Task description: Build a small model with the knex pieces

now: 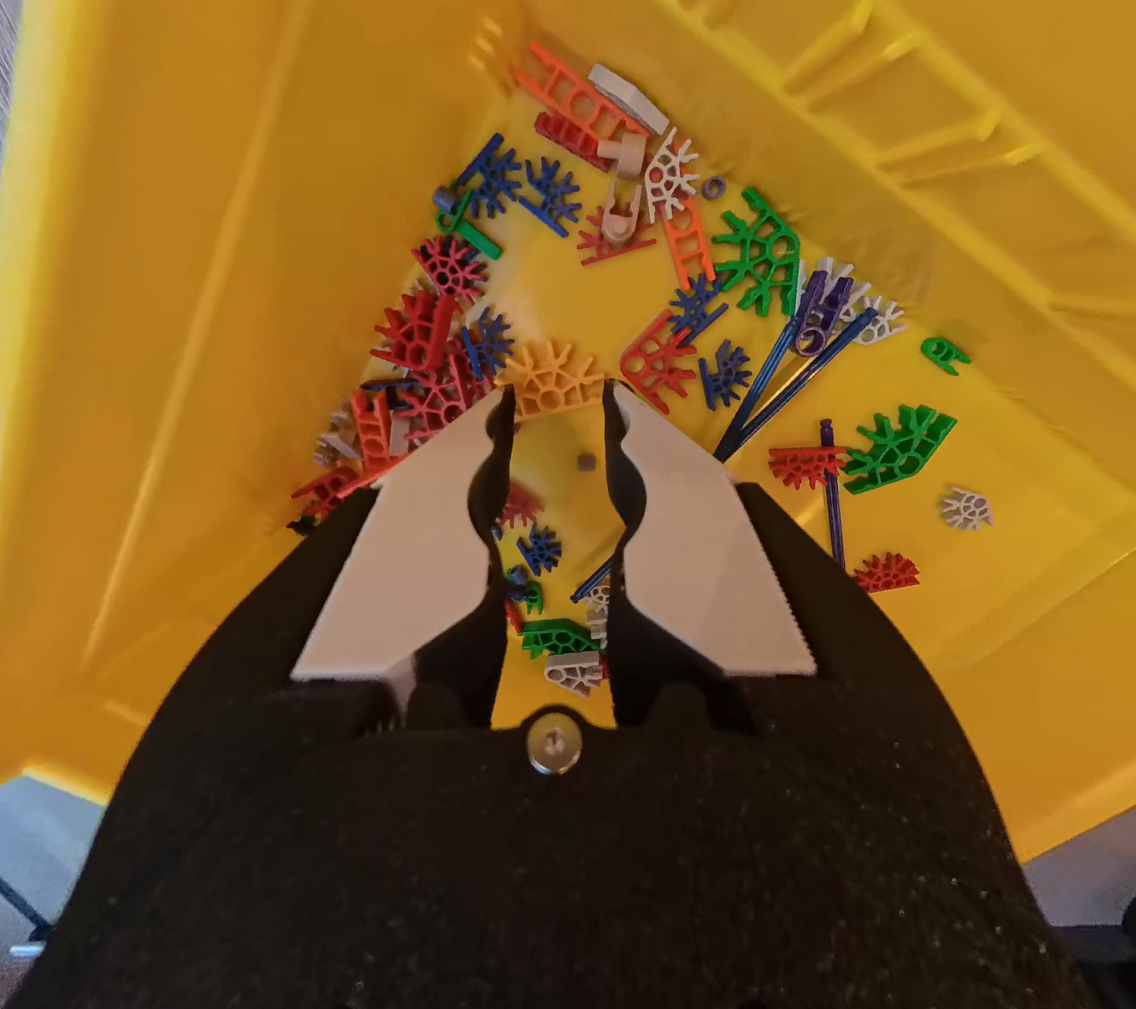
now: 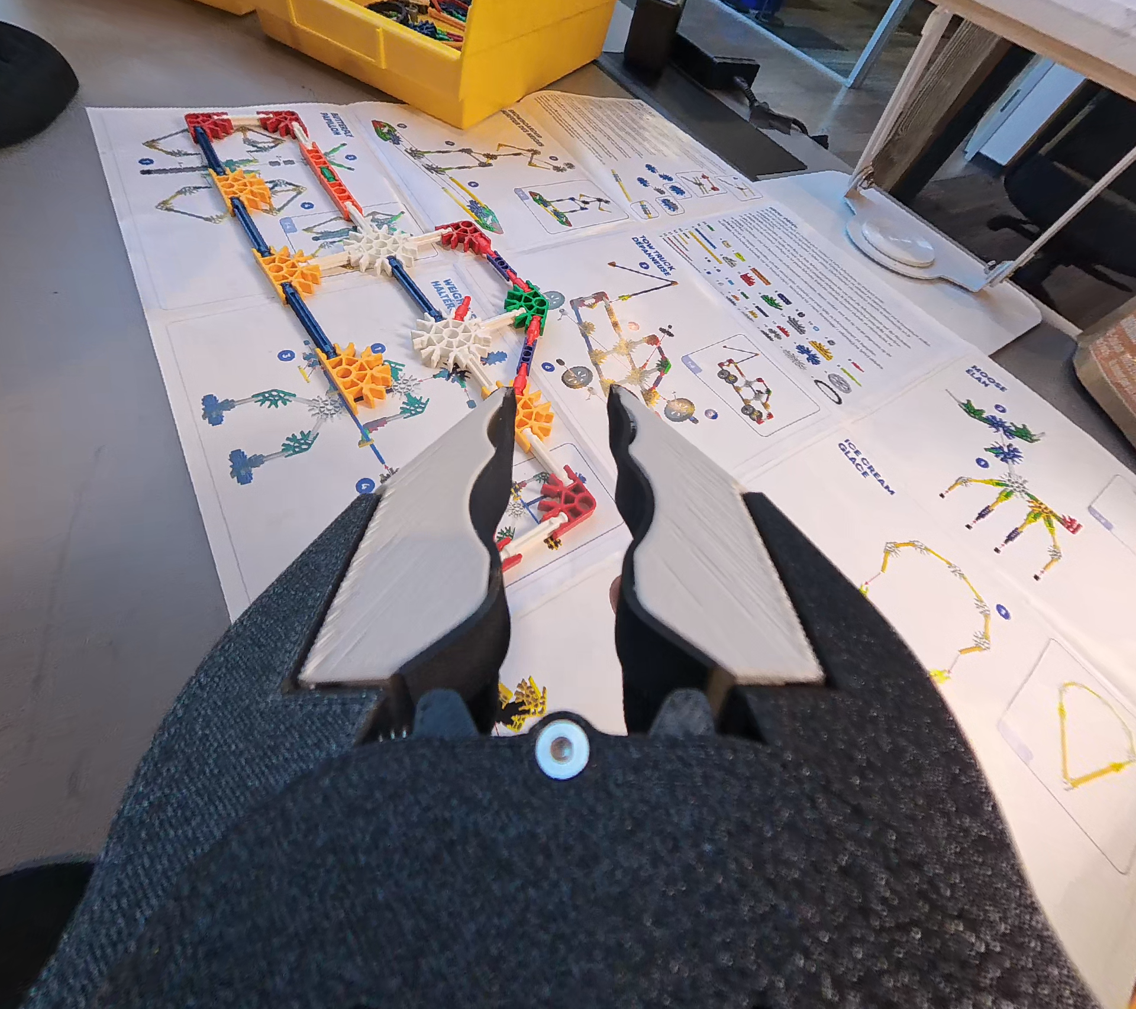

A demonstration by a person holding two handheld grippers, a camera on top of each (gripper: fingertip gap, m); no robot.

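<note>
In the left wrist view, the left gripper (image 1: pixel 556 396) is reaching down into a deep yellow bin (image 1: pixel 246 180), its white fingers (image 1: pixel 424 537) spread apart with a clear gap between the tips. Just beyond the tips, at frame centre, a yellow connector (image 1: pixel 550 380) is lying on the bin floor; it looks to be sitting in line with the gap, though contact cannot be confirmed. Loose pieces are spreading around it: red connectors (image 1: pixel 424 331) heaped to the left, a green connector (image 1: pixel 762 254) to the upper right, blue rods (image 1: pixel 793 377) to the right, an orange ladder piece (image 1: pixel 575 98) near the top corner. The steep walls are likely gathering the pieces toward the corner. In the right wrist view, the right gripper (image 2: pixel 559 402) is hovering low over an instruction sheet (image 2: pixel 799 303) lying flat on a grey table (image 2: pixel 92 426), fingers likewise spread and holding nothing. A half-built model (image 2: pixel 381 267) of rods and connectors is lying on the sheet, stretching from upper left to centre, apparently laid over the printed diagrams for comparison; its near end is passing between the tips. Two yellow bins (image 2: pixel 492 27) of parts are standing at the top, just behind the sheet, within easy reach.
</note>
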